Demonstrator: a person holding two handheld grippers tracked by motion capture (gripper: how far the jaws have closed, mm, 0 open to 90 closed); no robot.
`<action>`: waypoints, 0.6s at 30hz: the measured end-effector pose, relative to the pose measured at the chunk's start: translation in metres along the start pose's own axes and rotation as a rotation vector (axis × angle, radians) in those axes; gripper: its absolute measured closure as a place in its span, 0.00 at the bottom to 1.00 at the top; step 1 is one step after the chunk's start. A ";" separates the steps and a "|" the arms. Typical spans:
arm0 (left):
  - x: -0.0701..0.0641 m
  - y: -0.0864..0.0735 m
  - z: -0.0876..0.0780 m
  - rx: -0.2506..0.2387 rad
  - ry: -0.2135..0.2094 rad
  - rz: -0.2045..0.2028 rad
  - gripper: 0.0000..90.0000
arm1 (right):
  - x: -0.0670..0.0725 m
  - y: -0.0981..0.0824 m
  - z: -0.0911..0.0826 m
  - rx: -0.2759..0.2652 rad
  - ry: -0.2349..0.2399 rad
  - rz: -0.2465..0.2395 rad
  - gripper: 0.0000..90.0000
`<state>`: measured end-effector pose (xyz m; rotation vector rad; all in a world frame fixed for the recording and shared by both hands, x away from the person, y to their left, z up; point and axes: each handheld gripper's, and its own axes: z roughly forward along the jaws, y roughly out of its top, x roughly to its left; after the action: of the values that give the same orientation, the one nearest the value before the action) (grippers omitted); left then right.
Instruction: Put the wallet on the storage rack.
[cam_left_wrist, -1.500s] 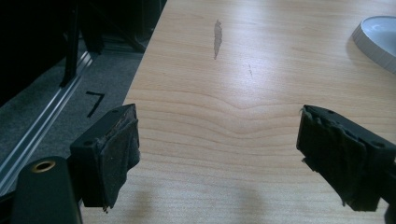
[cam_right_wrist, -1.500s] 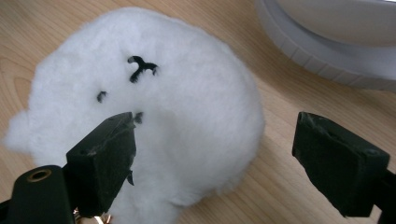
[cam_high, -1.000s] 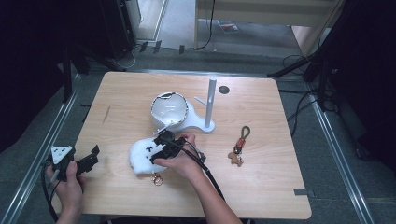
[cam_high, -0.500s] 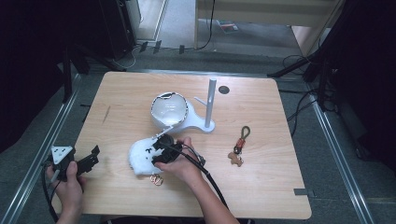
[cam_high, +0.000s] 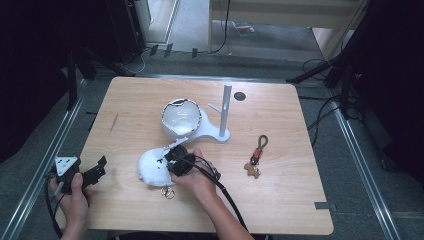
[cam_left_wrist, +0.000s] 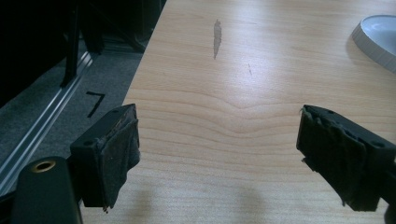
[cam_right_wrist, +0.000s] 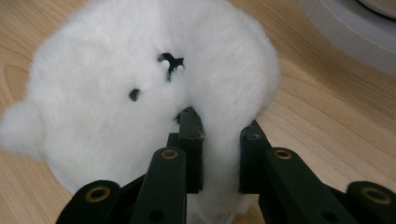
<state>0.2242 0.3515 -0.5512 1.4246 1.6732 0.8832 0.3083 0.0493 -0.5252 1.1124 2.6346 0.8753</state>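
Since the earlier frames the jaws of the right hand-held gripper (cam_right_wrist: 217, 133) have been closing, and they now pinch a fold of the white plush toy (cam_right_wrist: 140, 88) between them, the fur bulging out on either side of the black pads; a second ago they stood wide over it. The toy itself has hardly shifted on the tabletop (cam_high: 300, 210): in the high view it lies at the near middle, just in front of the white bowl-shaped base (cam_high: 181, 119) with its upright post (cam_high: 226, 107), and a small metal ring (cam_high: 168, 192) shows at its near edge. The right hand (cam_high: 197, 175) reaches in from below, forearm slanting up and to the left, the gripper laid low and pointing left into the toy. The left hand (cam_high: 75, 197) sits unmoved at the near left edge, and its left hand-held gripper (cam_left_wrist: 219, 154) hangs with its jaws spread wide over bare wood, nothing between them. A key strap with a brown charm (cam_high: 256, 155) lies well apart to the right.
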 end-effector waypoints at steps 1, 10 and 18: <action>0.000 0.000 0.000 0.000 0.000 0.000 0.15 | 0.000 0.000 0.000 0.000 0.000 0.000 0.87; 0.000 0.000 0.000 0.001 -0.003 -0.002 0.15 | 0.003 0.004 -0.018 -0.019 0.025 0.017 0.88; 0.000 0.000 0.000 0.002 -0.002 -0.001 0.15 | -0.001 0.009 -0.048 -0.069 0.042 0.055 0.88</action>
<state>0.2245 0.3518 -0.5512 1.4256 1.6735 0.8798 0.2972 0.0314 -0.4807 1.1675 2.5967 1.0026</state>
